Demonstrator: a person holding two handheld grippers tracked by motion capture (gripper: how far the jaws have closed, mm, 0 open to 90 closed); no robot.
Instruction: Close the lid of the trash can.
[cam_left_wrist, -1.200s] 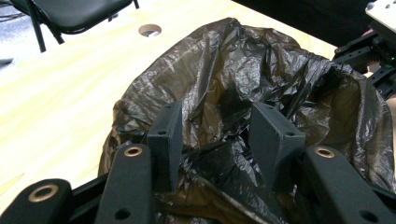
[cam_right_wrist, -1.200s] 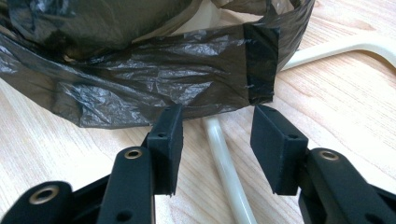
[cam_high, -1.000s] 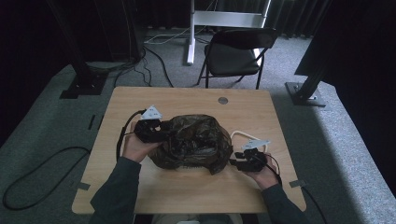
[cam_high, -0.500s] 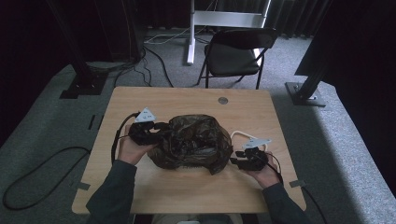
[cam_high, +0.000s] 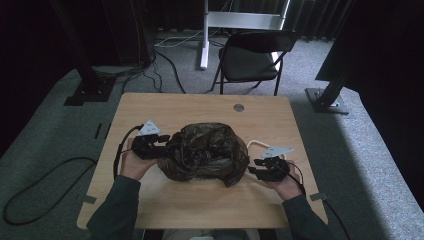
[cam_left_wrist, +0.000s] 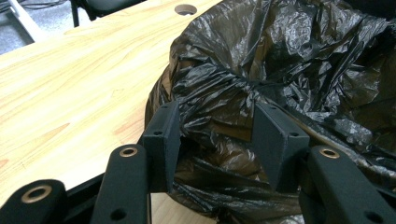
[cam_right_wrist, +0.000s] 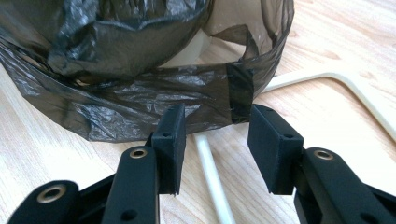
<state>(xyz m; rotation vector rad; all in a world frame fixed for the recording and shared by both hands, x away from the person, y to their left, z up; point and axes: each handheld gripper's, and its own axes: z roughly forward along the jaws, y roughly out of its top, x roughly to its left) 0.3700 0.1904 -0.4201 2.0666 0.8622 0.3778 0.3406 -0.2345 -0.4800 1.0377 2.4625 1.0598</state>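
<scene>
Two hand-held grippers flank a crumpled black plastic bag (cam_high: 205, 157) lying mid-table (cam_high: 200, 107), nearer the person's edge. Around it: a round grommet hole (cam_high: 238, 107) near the far edge of the table, a folding chair (cam_high: 252, 57) behind on grey carpet, a white stand (cam_high: 240, 22) further back, cables on the floor at left. A white rod frame (cam_right_wrist: 355, 88) lies on the wood under/beside the bag's right side; one bar of it runs between the right jaws in the right gripper view, so it sits in the way there.

Left hand-held gripper (cam_high: 161, 145) is at the bag's left flank, hand (cam_high: 134, 162) under it, forearm coming up from the bottom edge, gripper aimed roughly level twd the bag. Jaws stand wide; a fold of bag film bulges into the gap & touches the inner faces, but pads aren't pinching it shut.

Right hand-held gripper (cam_high: 259, 171) sits low at the bag's right rim, hand (cam_high: 286, 184) behind it, pointed at the bag. Jaws wide apart, tips just short of the bag's hem (cam_right_wrist: 205, 88), nothing gripped.
</scene>
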